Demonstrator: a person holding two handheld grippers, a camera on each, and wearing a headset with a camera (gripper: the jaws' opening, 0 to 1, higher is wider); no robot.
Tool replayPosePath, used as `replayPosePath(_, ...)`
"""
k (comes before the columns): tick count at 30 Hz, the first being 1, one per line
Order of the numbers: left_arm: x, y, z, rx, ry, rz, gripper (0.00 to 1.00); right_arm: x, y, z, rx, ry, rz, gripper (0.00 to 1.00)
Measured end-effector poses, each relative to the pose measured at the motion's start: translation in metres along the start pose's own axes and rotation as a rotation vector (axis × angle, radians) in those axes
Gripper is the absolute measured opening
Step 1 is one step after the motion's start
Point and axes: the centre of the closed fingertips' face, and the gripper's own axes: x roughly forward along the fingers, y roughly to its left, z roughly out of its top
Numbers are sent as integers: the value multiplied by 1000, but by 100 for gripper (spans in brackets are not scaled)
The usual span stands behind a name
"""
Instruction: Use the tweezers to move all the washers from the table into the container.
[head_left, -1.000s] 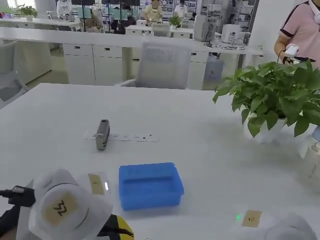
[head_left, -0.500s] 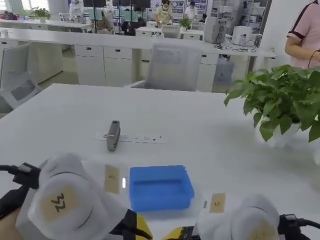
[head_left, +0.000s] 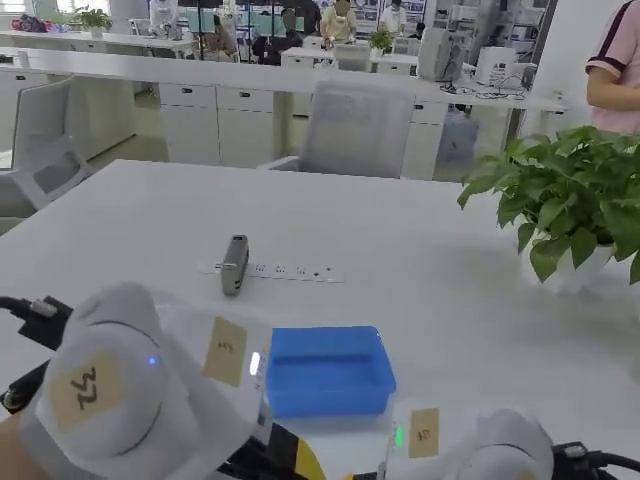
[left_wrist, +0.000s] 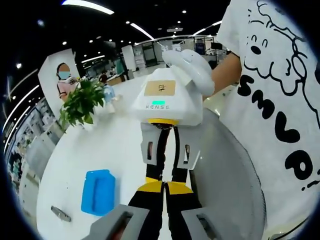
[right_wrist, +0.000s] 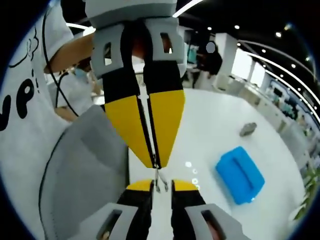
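Right gripper view: your left gripper (right_wrist: 155, 164) clamps the tweezers (right_wrist: 157, 176), your right gripper's (right_wrist: 161, 186) jaws slightly apart at their tips; the blue container (head_left: 330, 395) looks empty, every washer seemingly yet to move.

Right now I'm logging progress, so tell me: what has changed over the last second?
Both grippers have come up in the head view: the left gripper looms larger at lower left, and the right gripper has moved in from the lower right toward it. The blue container, the grey device and the plant stayed put; the framing shift is the camera's.
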Motion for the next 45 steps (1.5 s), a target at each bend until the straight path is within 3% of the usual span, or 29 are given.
replayPosePath(2, 1, 0, -1, 16, 3, 7, 0, 2, 0, -1, 22, -9, 8, 5)
replayPosePath(6, 2, 4, -4, -16, -8, 23, 0, 2, -2, -2, 29, -14, 5, 4)
replayPosePath(9, 1, 11, -4, -101, -46, 70, 0, 2, -6, -2, 21, -13, -13, 3)
replayPosePath(11, 0, 17, -3, -165, -89, 130, 0, 1, -9, -1, 43, -28, -14, 2)
replayPosePath(12, 0, 17, -4, -213, -105, 136, 0, 2, -11, -2, 63, -30, -20, 2)
replayPosePath(13, 0, 20, -5, -285, -134, 174, 2, 2, -13, -2, 71, -34, -23, 2)
replayPosePath(15, -3, 24, -8, -349, -174, 242, 16, 3, -17, -1, 129, -55, -33, 2)
replayPosePath(16, -8, 30, -12, -405, -207, 329, 23, 4, -19, -2, 142, -59, -32, 2)
replayPosePath(17, -12, 30, -17, -449, -226, 367, 30, 5, -23, -2, 157, -61, -39, 2)
replayPosePath(19, -20, 29, -33, -566, -249, 455, 34, 6, -29, -2, 165, -69, -55, 2)
replayPosePath(20, -28, 32, -47, -620, -260, 546, 39, 7, -32, -1, 170, -73, -59, 2)
replayPosePath(21, -32, 32, -57, -653, -260, 599, 44, 8, -36, -1, 183, -76, -64, 2)
replayPosePath(22, -37, 32, -70, -691, -246, 655, 50, 9, -39, 0, 187, -78, -67, 2)
replayPosePath(23, -45, 32, -92, -753, -219, 747, 59, 11, -43, 1, 190, -78, -68, 2)
replayPosePath(25, -59, 34, -118, -841, -233, 872, 71, 16, -49, 3, 194, -72, -66, 2)
replayPosePath(26, -65, 35, -127, -856, -233, 917, 74, 18, -52, 4, 193, -71, -67, 2)
replayPosePath(27, -70, 34, -143, -866, -186, 967, 75, 21, -56, 5, 187, -72, -67, 2)
replayPosePath(28, -72, 34, -152, -881, -161, 1000, 76, 24, -59, 6, 188, -72, -68, 3)
replayPosePath(32, -74, 36, -173, -880, -99, 1099, 82, 40, -73, 11, 210, -81, -64, 3)
replayPosePath(34, -75, 38, -174, -882, -90, 1127, 83, 49, -78, 11, 221, -82, -62, 3)
replayPosePath(36, -85, 45, -167, -827, -130, 1200, 84, 56, -82, 11, 233, -87, -59, 3)
replayPosePath(39, -82, 43, -169, -830, -121, 1193, 89, 66, -86, 9, 238, -86, -52, 3)
replayPosePath(42, -88, 43, -176, -817, -84, 1226, 86, 74, -89, 8, 238, -83, -44, 4)
replayPosePath(45, -92, 42, -179, -834, -90, 1241, 85, 82, -93, 6, 252, -79, -36, 4)
